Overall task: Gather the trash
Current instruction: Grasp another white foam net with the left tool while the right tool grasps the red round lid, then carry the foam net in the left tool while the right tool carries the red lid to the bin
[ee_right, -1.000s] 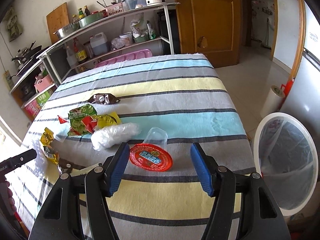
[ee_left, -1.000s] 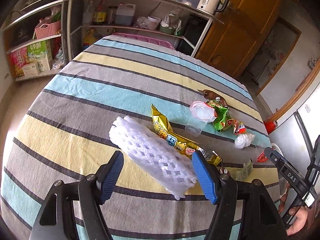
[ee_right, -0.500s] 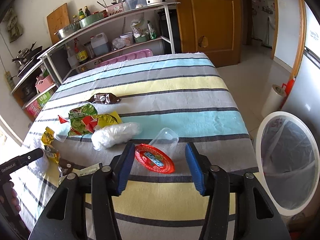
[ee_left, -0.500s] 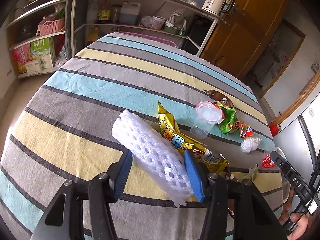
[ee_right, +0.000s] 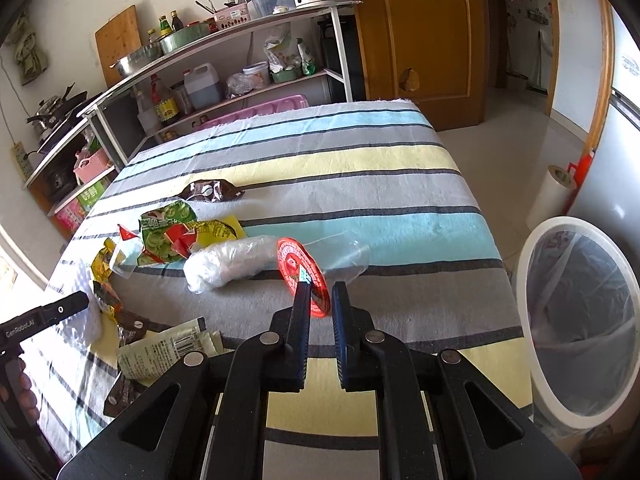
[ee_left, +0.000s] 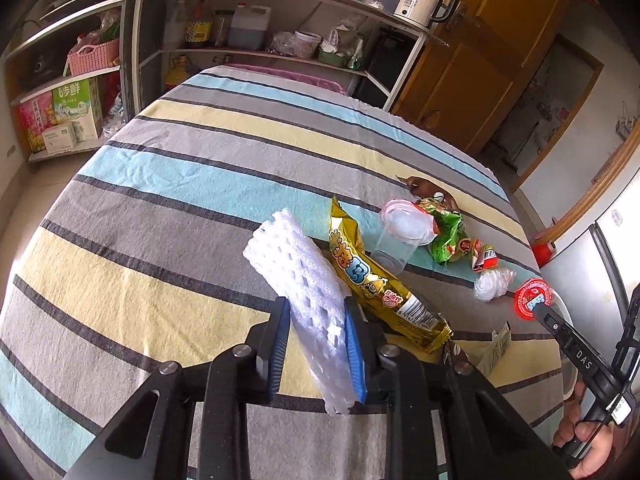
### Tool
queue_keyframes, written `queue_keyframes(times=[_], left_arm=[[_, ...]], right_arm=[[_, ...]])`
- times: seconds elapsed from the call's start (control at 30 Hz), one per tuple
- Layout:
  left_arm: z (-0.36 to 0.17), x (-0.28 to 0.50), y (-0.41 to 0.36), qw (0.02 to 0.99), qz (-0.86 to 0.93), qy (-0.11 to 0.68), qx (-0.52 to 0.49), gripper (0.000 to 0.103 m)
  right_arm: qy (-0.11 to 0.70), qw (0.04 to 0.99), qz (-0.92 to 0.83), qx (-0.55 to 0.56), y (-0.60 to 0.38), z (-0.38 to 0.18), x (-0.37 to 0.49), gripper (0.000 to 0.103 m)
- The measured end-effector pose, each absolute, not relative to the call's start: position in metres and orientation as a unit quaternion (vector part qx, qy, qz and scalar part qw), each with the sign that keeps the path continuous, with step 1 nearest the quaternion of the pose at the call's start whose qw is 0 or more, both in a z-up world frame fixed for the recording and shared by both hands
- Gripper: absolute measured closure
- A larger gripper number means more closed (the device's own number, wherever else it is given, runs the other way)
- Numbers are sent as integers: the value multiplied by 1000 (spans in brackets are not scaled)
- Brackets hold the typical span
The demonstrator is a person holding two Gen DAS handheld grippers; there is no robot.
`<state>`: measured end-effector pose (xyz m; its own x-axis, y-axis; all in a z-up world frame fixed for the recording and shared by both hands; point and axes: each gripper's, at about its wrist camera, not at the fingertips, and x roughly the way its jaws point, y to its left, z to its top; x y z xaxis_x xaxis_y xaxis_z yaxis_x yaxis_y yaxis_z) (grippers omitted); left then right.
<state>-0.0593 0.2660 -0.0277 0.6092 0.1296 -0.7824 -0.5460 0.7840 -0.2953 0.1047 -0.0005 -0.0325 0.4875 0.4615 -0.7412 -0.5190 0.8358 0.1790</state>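
L gripper (ee_left: 316,344) clamped on foam net (ee_left: 298,276), R gripper (ee_right: 320,300) nearly closed, apparently pinching red lid (ee_right: 302,272)

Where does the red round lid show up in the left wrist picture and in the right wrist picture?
Left wrist view: the red lid sits far right, small, at the tip of the right gripper.
Right wrist view: the lid is at centre, on edge between the right gripper's fingers.
Shared landmark: the crumpled white plastic bag lies just beside the lid in both.
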Motion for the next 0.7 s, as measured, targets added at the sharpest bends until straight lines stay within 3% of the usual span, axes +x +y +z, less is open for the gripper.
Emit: queue_keyframes(times=[0.27, 0.7], left_arm=[[-21, -61, 259, 867, 183, 387, -257, 83], [8, -77, 251, 889, 167, 353, -238, 83]], right_arm=[[413, 860, 299, -25, -2, -29, 103, 98], [390, 861, 326, -3, -12, -15, 93, 99]])
